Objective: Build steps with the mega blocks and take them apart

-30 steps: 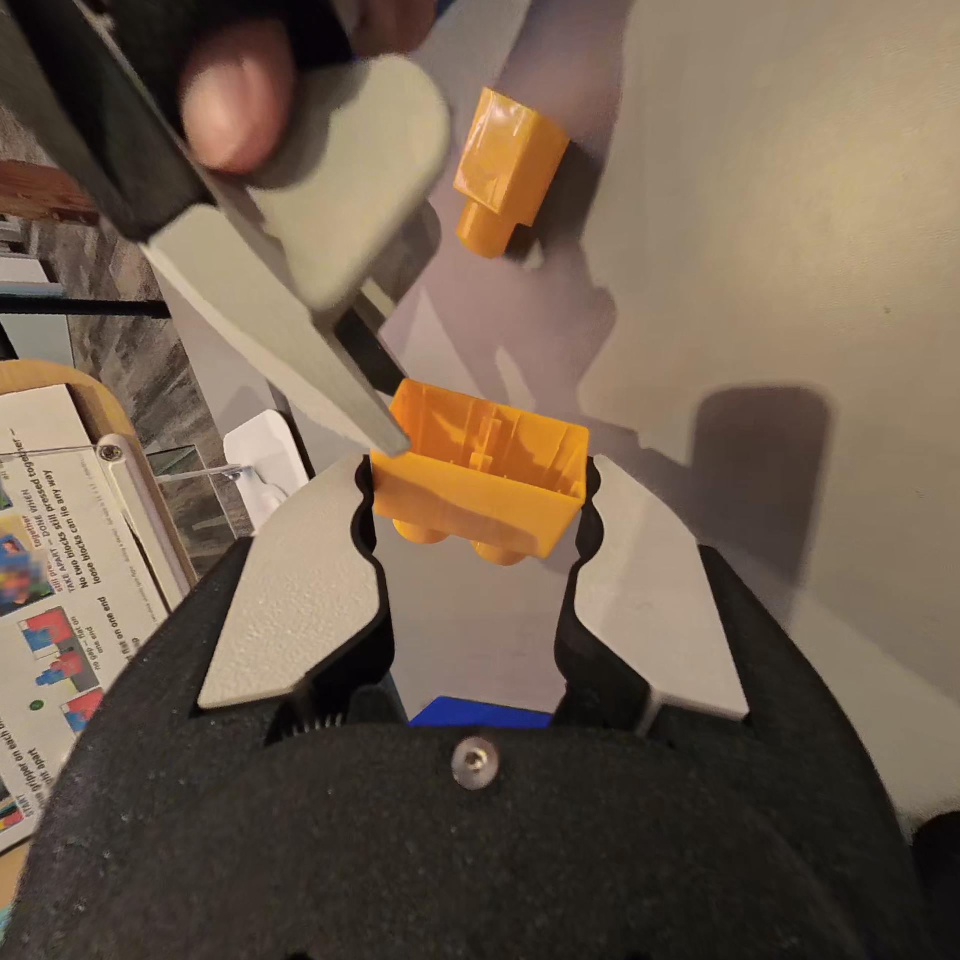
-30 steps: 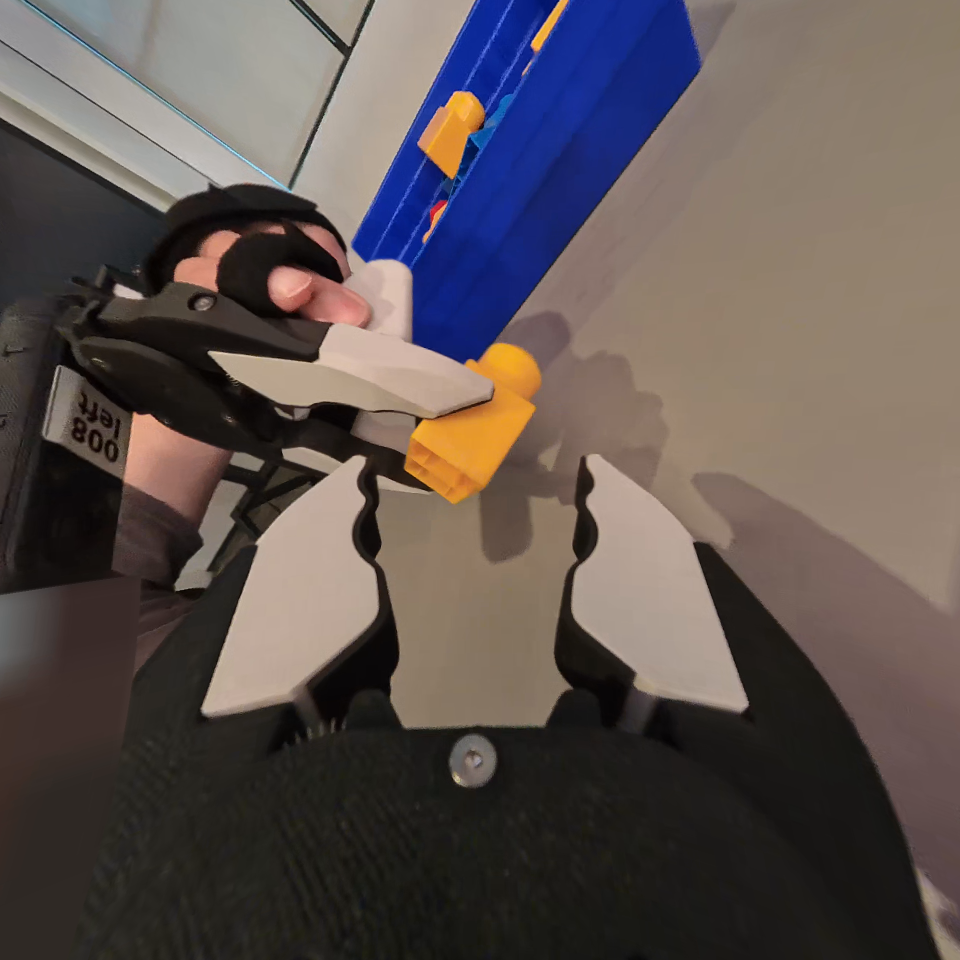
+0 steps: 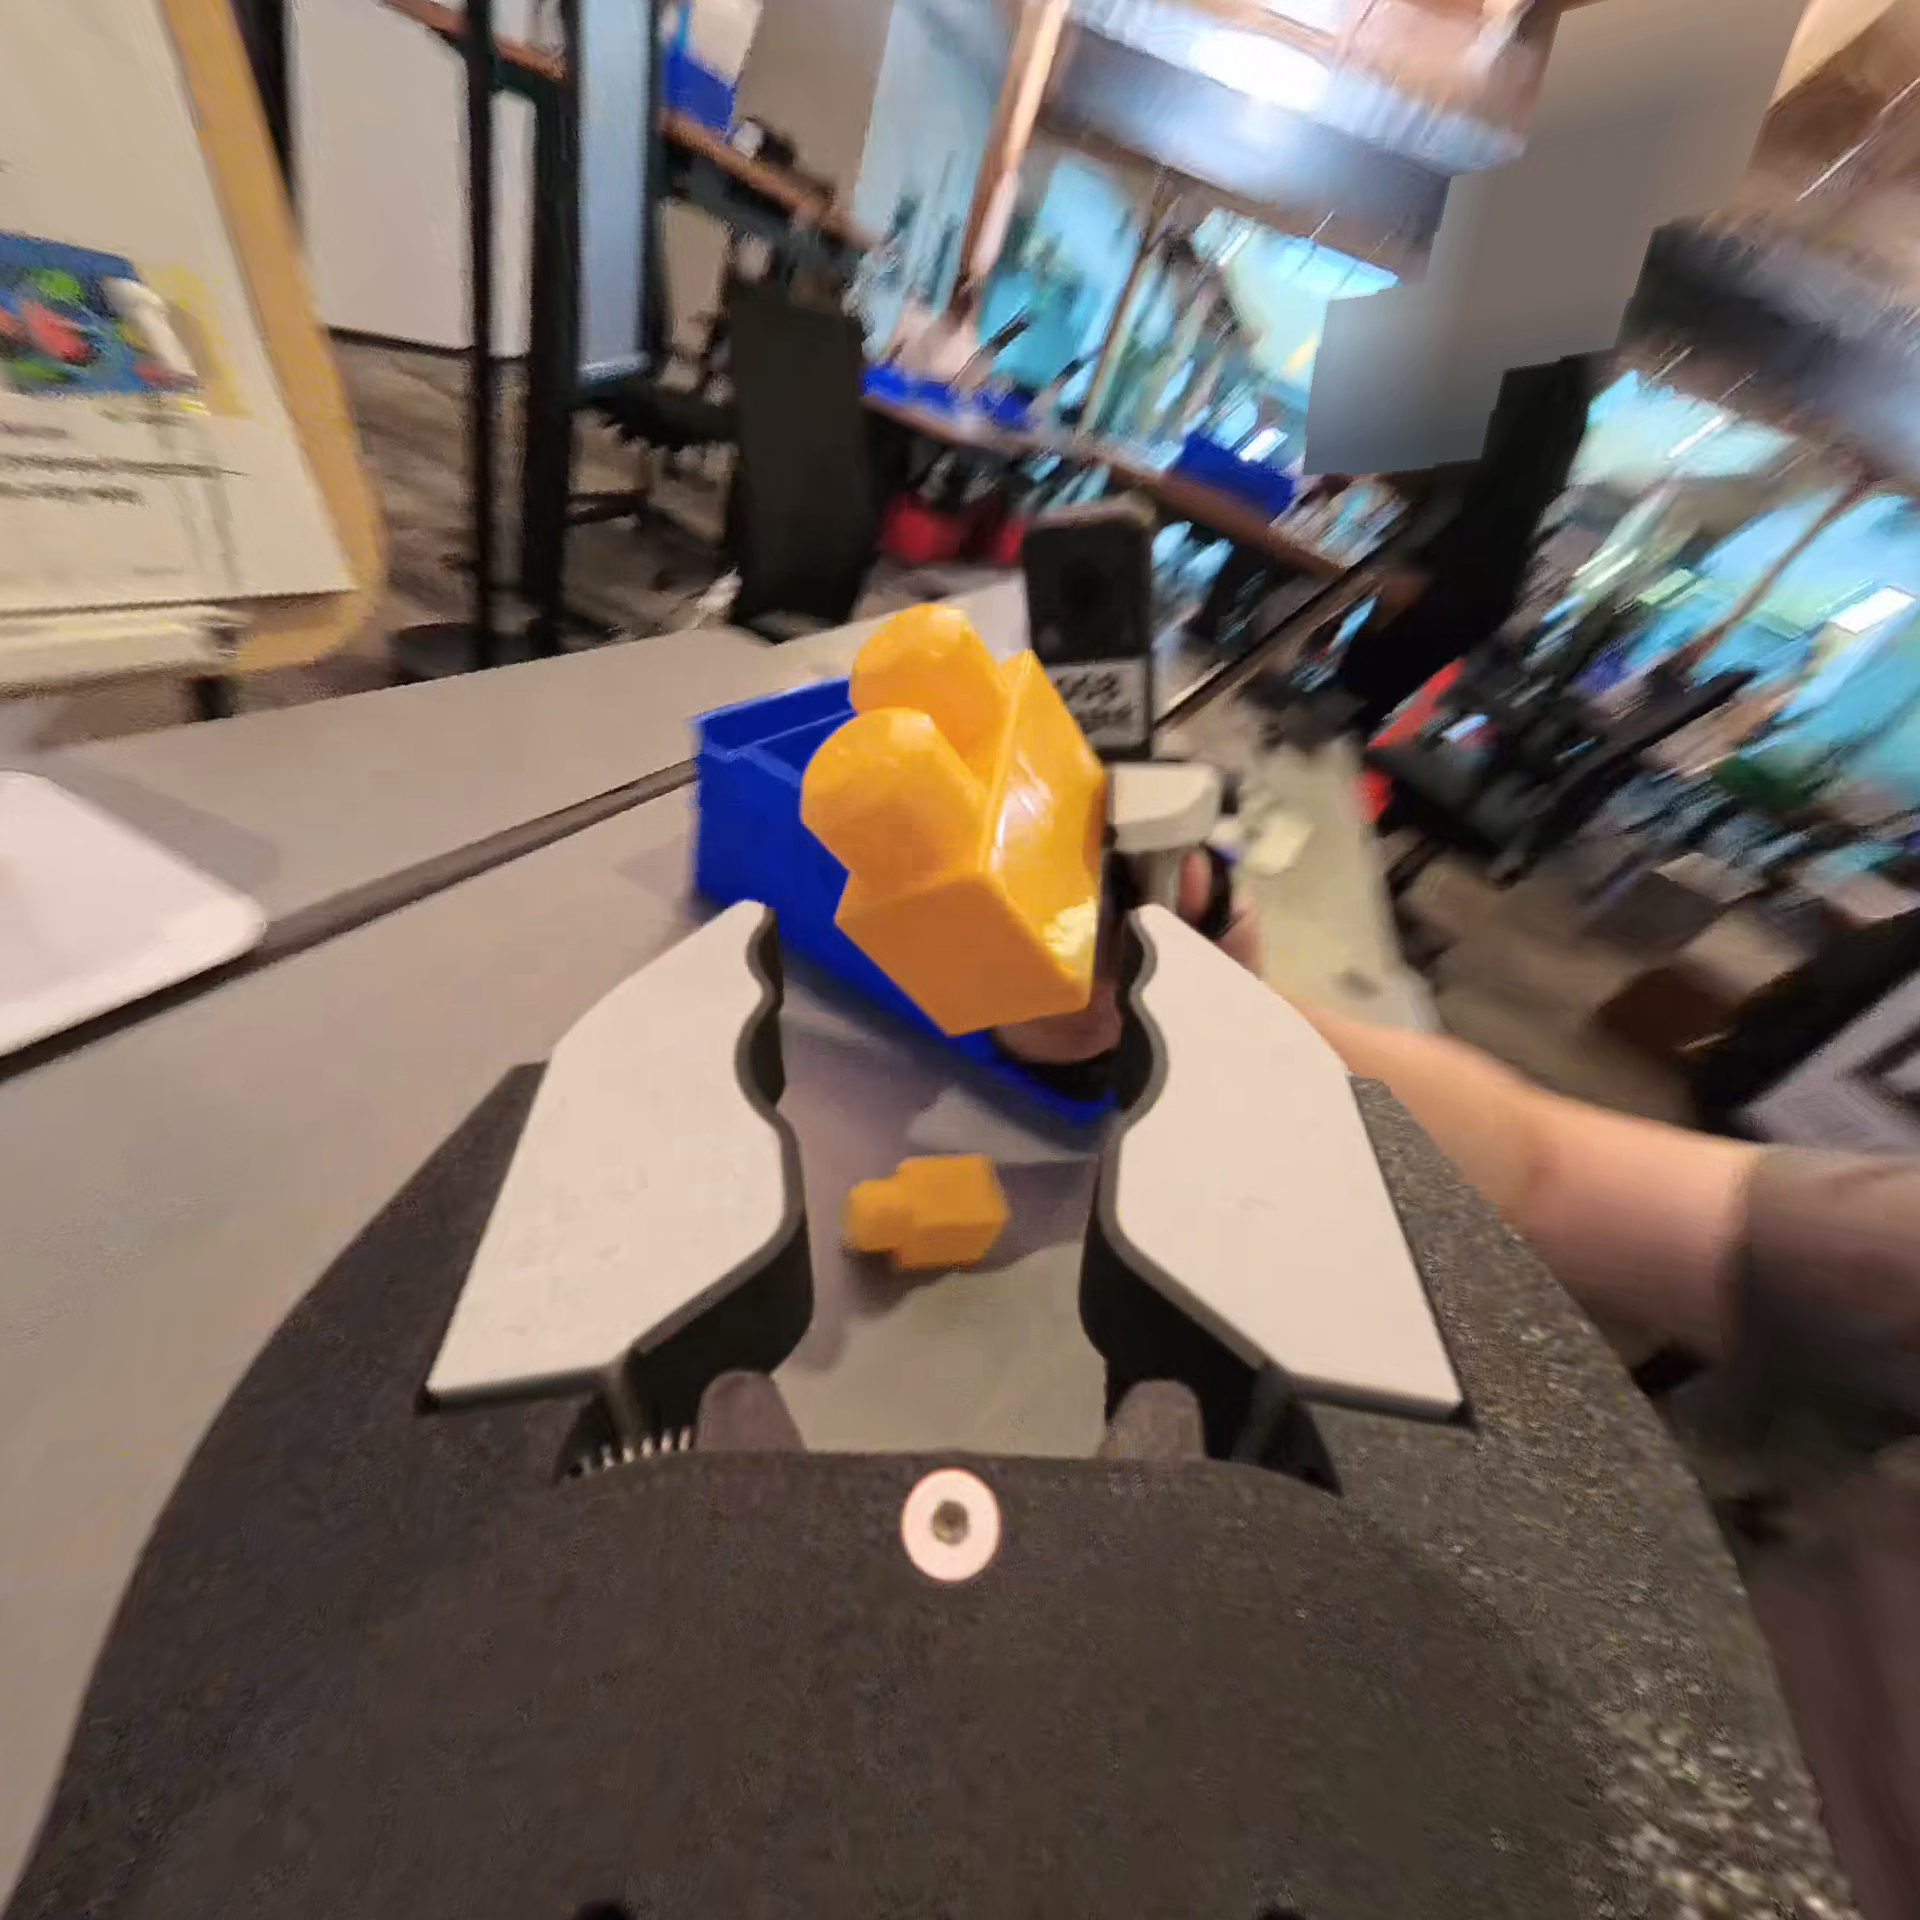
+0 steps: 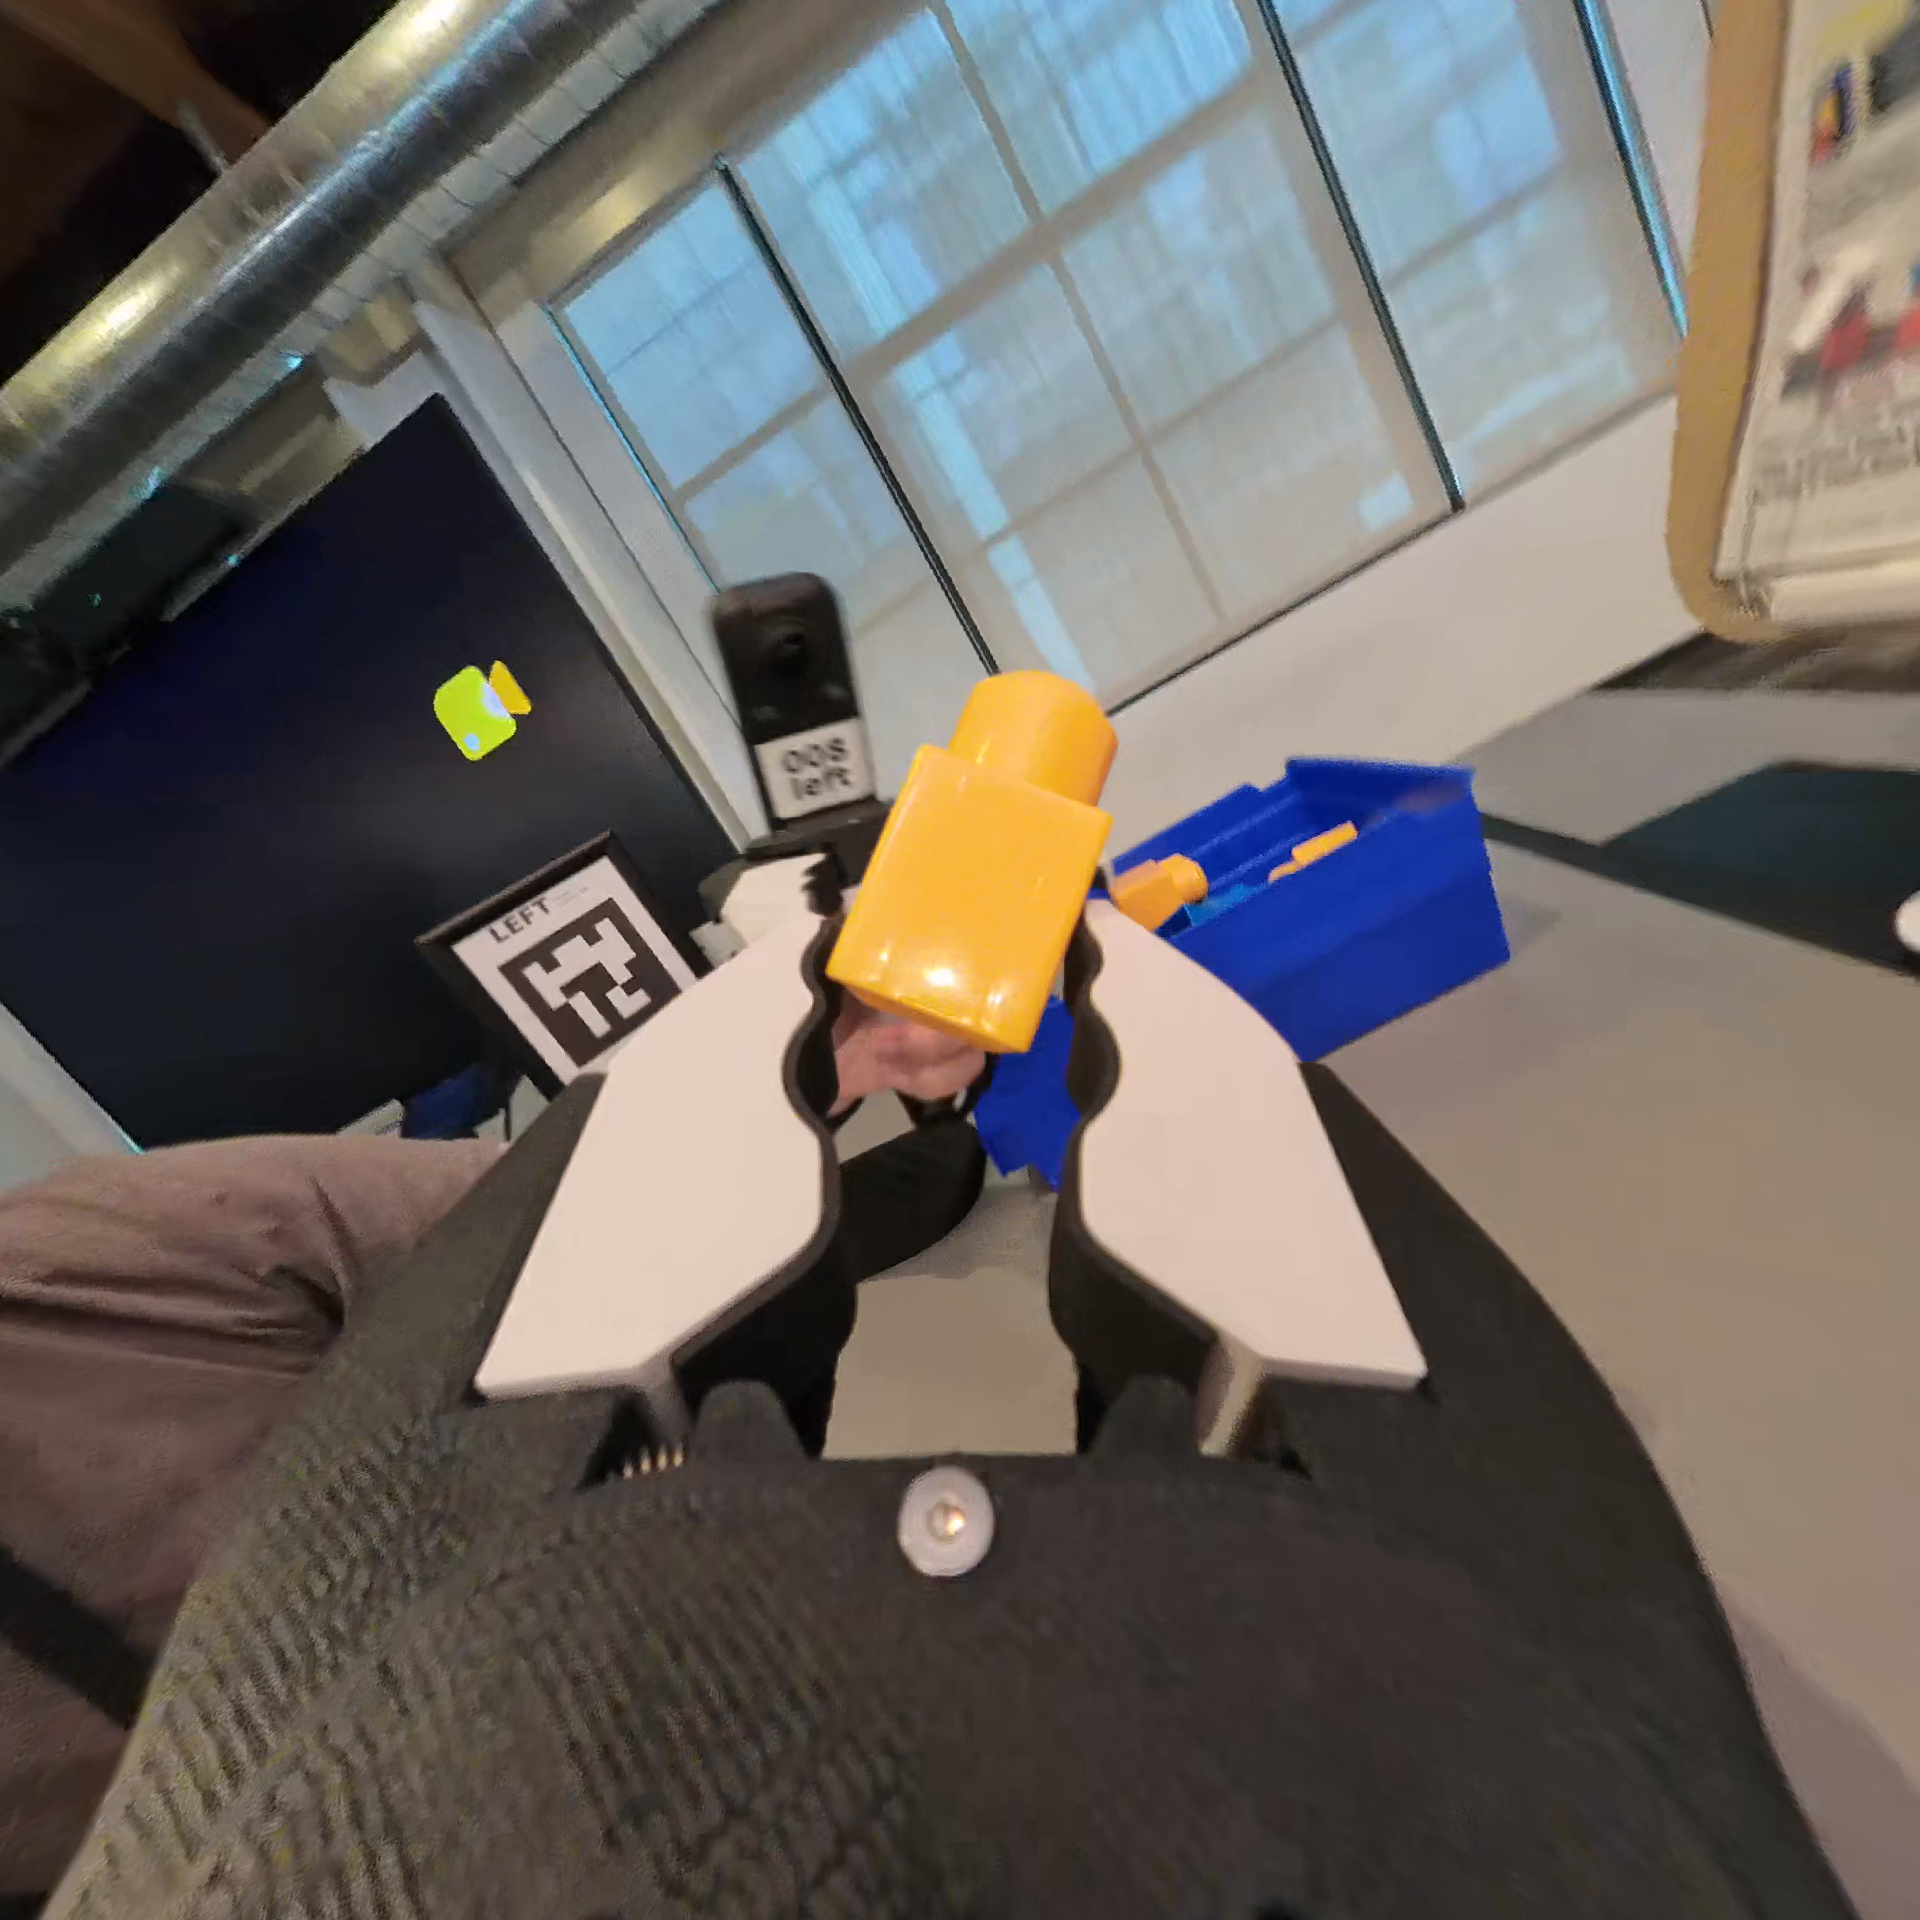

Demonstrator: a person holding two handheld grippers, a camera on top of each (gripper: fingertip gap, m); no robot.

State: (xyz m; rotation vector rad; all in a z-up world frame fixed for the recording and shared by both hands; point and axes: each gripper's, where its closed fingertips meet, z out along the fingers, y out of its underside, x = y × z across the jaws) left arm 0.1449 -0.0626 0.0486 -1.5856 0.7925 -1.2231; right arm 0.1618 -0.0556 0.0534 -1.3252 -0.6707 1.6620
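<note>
Standing wide apart, the left tool [image 3: 951, 935] grips nothing: a strip of blue bin [image 3: 743, 821] shows between its left finger and the orange two-stud block [image 3: 966, 883] at its tips, while a small one-stud block [image 3: 925, 1210] lies on the worktop [image 3: 312, 1143] below, stud pointing left. Facing it, the right tool [image 4: 951, 956] is closed on the two-stud block's sides, studs tilted upward, its long axis seemingly running along the fingers toward the left tool. By my reading the free left tool is nearer the small block, so the next move goes downward
</note>
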